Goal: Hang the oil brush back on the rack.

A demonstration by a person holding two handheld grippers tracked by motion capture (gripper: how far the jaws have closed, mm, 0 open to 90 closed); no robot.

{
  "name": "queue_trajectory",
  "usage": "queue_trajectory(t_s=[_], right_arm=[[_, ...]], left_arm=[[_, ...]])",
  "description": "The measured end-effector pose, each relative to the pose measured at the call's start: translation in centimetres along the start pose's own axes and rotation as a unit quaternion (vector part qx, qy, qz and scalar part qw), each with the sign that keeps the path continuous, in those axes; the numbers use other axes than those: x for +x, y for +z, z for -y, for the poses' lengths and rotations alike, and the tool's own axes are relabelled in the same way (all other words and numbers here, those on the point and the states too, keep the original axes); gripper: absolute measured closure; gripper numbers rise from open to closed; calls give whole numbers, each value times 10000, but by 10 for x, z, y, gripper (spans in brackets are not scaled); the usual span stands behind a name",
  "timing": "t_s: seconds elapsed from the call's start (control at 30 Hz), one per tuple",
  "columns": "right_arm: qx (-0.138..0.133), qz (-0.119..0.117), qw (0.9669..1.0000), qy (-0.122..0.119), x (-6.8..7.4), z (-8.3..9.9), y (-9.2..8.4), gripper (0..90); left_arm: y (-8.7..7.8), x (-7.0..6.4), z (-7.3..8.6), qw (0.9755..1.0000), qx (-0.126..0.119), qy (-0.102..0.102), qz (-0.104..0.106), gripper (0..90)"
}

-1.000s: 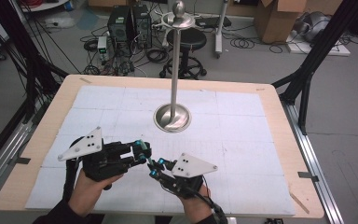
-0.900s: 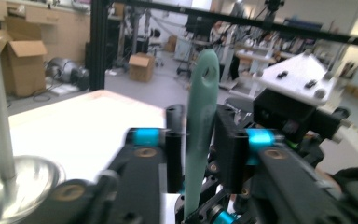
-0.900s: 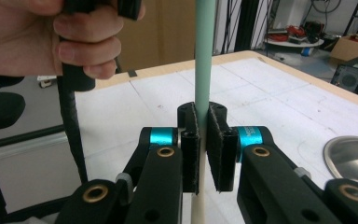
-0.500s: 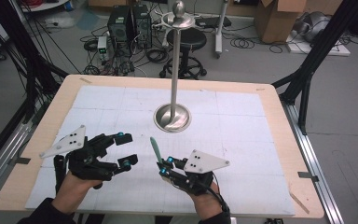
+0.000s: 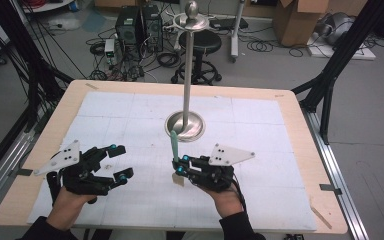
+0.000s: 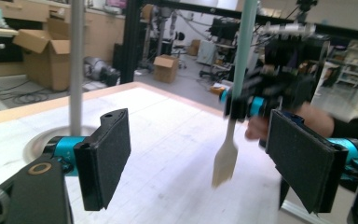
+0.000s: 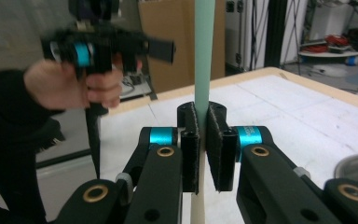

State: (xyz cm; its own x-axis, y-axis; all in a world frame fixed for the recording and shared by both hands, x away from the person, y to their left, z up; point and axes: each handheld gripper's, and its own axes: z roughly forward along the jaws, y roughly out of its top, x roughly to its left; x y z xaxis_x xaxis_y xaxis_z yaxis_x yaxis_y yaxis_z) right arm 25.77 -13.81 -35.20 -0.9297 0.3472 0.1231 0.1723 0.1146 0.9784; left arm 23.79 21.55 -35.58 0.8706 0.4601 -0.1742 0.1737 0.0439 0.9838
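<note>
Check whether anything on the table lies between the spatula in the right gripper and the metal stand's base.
Nothing visible does. The right gripper holds the spatula upright, just short of the stand's base; only bare white mat lies between.

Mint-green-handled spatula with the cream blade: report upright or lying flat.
Upright: the mint-green-handled spatula stands clamped in the right gripper, handle up, cream blade hanging clear of the table.

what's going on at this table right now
A person holds a gripper in each hand over a white-covered table. The right gripper is shut on a spatula with a green handle, held upright, its pale blade pointing down at the table. The left gripper is open and holds nothing, off to the side. A metal stand with a round base sits further back, untouched.
</note>
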Motion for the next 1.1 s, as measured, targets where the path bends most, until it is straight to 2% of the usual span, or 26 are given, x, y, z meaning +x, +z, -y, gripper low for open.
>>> queue_trajectory(t_s=[0.17,0.33,0.37,0.53,0.63,0.7,0.77,1.03,1.1], right_arm=[[-24,-236,9997,6,-14,-17,0,844],[-17,-309,9995,19,-29,-32,1,843],[6,-313,9995,29,-36,-37,2,844],[22,-423,9991,65,-48,-48,4,843],[4,-346,9994,63,-59,-63,7,843],[-7,-316,9995,60,-61,-66,8,843],[-40,-240,9997,38,-67,-78,11,843],[-21,-248,9997,-50,-87,-105,17,843],[-33,-246,9997,-44,-89,-107,17,843]], left_arm=[[-8,6,9,9999,-6,-35,-163,219],[-11,9,17,9997,56,36,-238,218],[-11,9,19,9997,41,28,-240,218],[-14,14,23,9994,41,-1,-336,214],[-16,16,23,9992,10,5,-391,214],[-17,17,23,9992,0,15,-405,214],[-18,18,22,9991,0,32,-415,214],[-21,20,23,9989,-10,89,-457,213],[-22,21,22,9988,-43,69,-476,213]])
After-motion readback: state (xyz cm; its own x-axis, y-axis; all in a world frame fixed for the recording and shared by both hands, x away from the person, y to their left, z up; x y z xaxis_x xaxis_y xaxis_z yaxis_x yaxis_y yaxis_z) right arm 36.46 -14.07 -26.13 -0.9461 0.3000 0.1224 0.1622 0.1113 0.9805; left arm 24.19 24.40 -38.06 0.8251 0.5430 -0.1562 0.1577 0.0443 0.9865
